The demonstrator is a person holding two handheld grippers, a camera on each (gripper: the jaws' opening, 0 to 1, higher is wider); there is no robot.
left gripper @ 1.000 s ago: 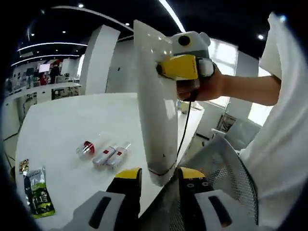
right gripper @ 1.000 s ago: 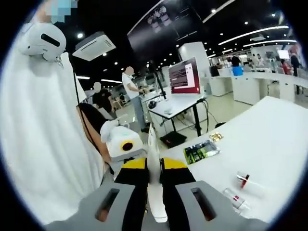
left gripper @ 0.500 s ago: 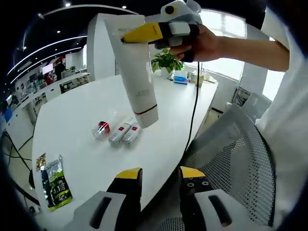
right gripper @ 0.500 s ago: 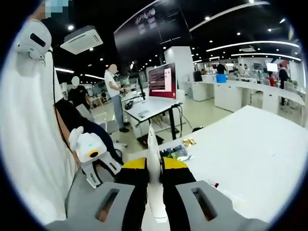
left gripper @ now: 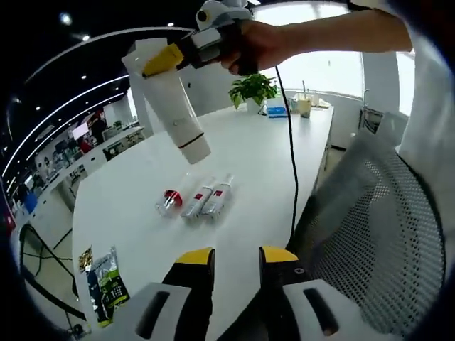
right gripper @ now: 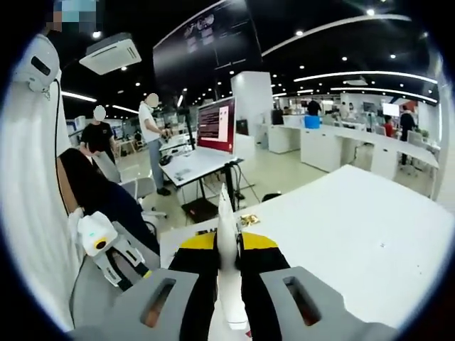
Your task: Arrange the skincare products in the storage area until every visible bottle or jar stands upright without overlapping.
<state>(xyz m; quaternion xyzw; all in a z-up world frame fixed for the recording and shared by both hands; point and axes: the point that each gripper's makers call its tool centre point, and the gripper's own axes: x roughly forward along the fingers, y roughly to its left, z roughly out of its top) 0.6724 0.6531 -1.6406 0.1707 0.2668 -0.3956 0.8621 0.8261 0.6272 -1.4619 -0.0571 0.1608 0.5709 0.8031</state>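
Gripping white tube (left gripper: 173, 114), right gripper (right gripper: 227, 245) fingers clamped

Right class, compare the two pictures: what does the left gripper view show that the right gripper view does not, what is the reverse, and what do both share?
Left gripper view alone: three small bottles lying together on the table, a green packet near its edge, a potted plant, a mesh chair.

Right gripper view alone: a monitor with a red screen on a desk, people standing behind.

Both: the white table, and the white tube clamped in the right tool. The left tool holds nothing.
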